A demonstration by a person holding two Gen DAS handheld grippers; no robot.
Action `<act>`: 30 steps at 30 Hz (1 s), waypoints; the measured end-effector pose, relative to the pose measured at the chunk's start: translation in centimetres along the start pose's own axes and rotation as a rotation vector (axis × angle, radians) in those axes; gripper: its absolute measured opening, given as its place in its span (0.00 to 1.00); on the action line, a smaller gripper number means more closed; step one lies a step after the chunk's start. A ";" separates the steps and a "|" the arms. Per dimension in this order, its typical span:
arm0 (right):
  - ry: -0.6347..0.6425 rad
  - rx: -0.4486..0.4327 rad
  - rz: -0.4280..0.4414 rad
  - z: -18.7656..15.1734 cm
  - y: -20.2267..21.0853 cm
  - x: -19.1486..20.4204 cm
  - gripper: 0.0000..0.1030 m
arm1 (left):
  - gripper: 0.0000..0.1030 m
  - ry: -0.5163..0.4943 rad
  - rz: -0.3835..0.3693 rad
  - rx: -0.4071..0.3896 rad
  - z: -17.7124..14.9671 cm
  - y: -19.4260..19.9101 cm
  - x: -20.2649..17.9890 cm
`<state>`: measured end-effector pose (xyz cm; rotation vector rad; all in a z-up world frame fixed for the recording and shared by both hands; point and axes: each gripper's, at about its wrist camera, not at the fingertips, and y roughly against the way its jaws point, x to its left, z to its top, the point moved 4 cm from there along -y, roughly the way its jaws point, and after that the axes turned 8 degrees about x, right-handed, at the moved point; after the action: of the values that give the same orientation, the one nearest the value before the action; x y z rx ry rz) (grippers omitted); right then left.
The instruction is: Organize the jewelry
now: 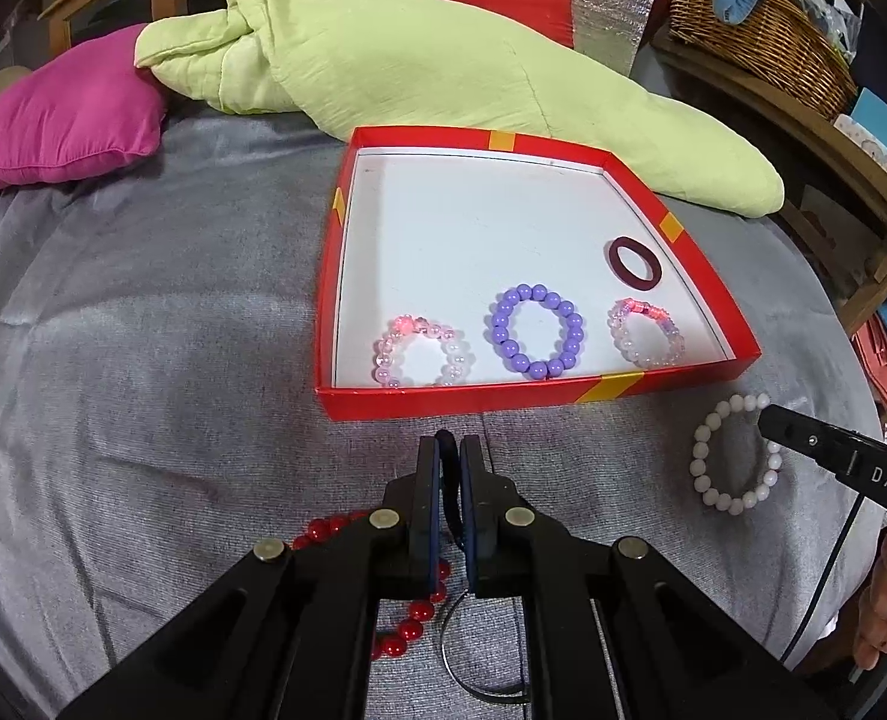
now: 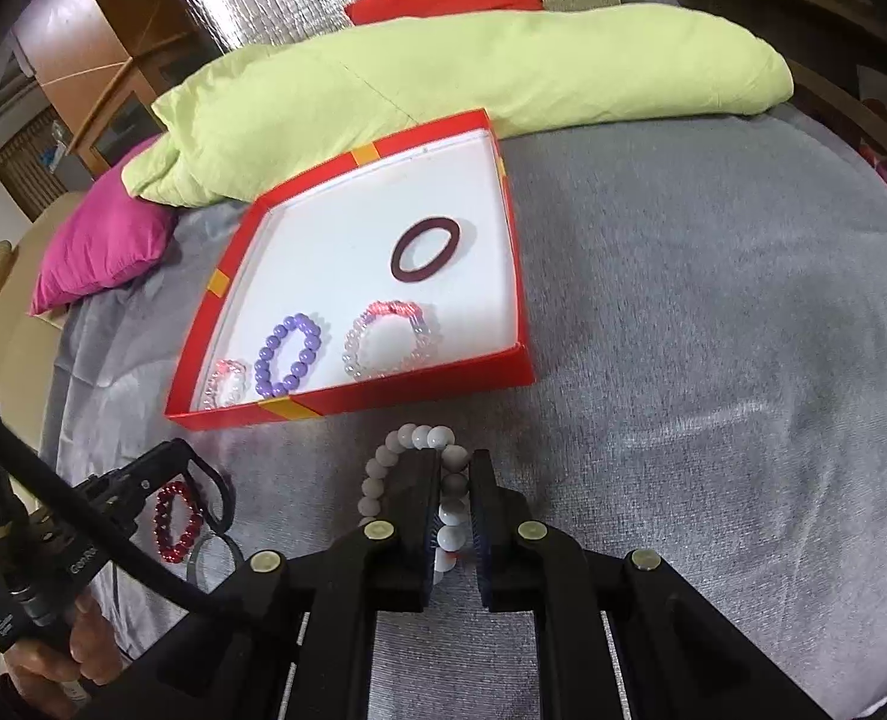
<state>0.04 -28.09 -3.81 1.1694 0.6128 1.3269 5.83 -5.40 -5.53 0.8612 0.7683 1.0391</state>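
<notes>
Left gripper (image 1: 450,450): fingers clenched on a dark band (image 1: 445,443), its loop pinched between the pads just short of the box's near wall. Beneath it lie a red bracelet (image 1: 410,624) and a thin metal ring (image 1: 473,660), both on the grey bedcover (image 1: 143,360).

Right gripper (image 2: 451,468): fingers set around one side of the white bracelet (image 2: 419,438), beads lying between the pads; a small gap shows, so whether they actually grip it cannot be told. The bracelet rests on the bedcover near the box's near wall.

Red box (image 1: 443,405): white floor, four items inside. Along the near wall sit a pink bracelet (image 1: 422,351), a purple bracelet (image 1: 536,330) and a clear bracelet (image 1: 644,333). A maroon ring (image 1: 632,261) lies at 12 o'clock of the clear one, near the right wall.

Beyond the box: a green quilt (image 1: 413,60) touching its far corner, and a magenta cushion (image 1: 65,120) at 10 o'clock.
</notes>
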 end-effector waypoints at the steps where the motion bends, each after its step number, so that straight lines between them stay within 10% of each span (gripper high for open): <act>1: 0.001 -0.004 0.000 0.0 0.1 0.1 0.10 | 0.06 0.000 0.003 -0.001 0.0 0.0 0.0; 30: 0.045 -0.061 0.066 -0.2 0.7 3.8 0.10 | 0.07 -0.011 0.054 -0.051 -0.2 1.6 0.6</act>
<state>0.30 -24.58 -2.26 1.1206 0.5668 1.4215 5.18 -4.38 -4.28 0.8474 0.7091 1.0966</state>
